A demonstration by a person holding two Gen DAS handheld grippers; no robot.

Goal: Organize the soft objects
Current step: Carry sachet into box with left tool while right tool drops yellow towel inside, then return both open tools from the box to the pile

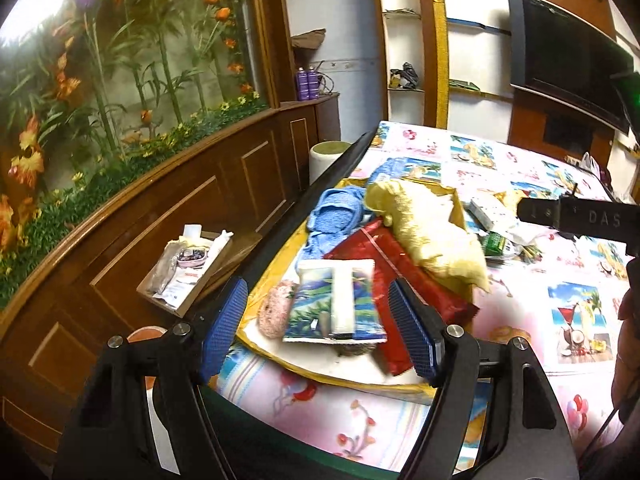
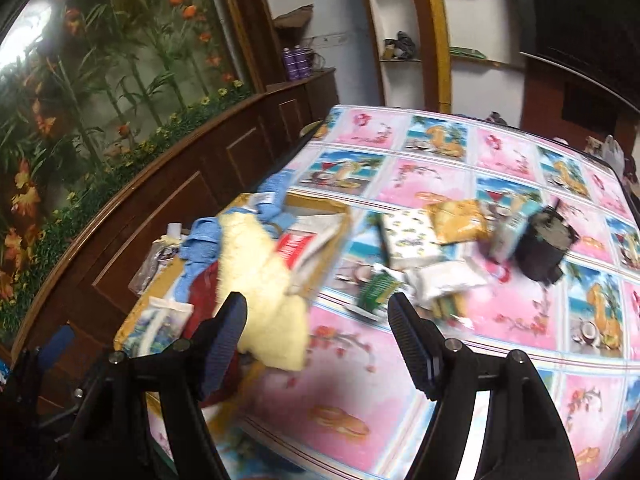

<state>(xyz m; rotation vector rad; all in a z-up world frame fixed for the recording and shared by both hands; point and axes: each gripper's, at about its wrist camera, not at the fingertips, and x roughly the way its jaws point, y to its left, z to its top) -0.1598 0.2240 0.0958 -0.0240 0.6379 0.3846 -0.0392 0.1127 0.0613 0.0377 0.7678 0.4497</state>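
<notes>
Packets (image 2: 416, 280) lie scattered on the bench, right of the cardboard box (image 2: 320, 206), dead ahead of my right tongs (image 2: 318, 334); both tongs gape wide and empty, left tongs (image 1: 318, 322) over the box.

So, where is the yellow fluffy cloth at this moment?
In both wrist views the yellow fluffy cloth lies on the pile in the cardboard box, draped over its right edge onto the table, with the blue towel to its left.
</notes>
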